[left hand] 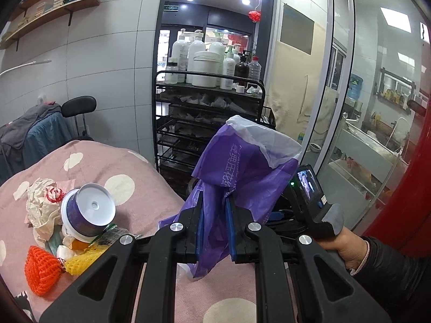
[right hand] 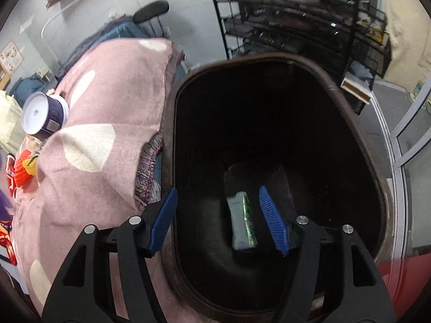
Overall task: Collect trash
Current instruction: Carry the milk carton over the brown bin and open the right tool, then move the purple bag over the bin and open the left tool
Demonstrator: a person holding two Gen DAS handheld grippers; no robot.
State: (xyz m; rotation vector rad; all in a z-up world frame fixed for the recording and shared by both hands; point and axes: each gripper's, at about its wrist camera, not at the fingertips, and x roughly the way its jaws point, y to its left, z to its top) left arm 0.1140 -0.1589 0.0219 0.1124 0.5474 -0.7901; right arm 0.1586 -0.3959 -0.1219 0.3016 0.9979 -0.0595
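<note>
My left gripper (left hand: 214,207) is shut on a purple plastic bag (left hand: 242,177), which stands up crumpled between its blue pads. On the pink spotted blanket (left hand: 150,188) to its left lies a trash pile: a purple-and-white tub (left hand: 86,210), crumpled paper (left hand: 40,202), an orange foam net (left hand: 40,271) and a yellow one (left hand: 80,261). My right gripper (right hand: 218,191) is open over the mouth of a dark bin (right hand: 350,113). A grey-green packet (right hand: 241,220) shows between its fingers, touching neither pad, down inside the bin. The tub (right hand: 44,118) also shows at the far left.
A black wire trolley (left hand: 210,102) loaded with white bottles stands behind the bed. A glass partition (left hand: 336,107) runs along the right. A chair draped with clothes (left hand: 40,132) is at the left. A hand (left hand: 342,245) grips the right gripper's handle.
</note>
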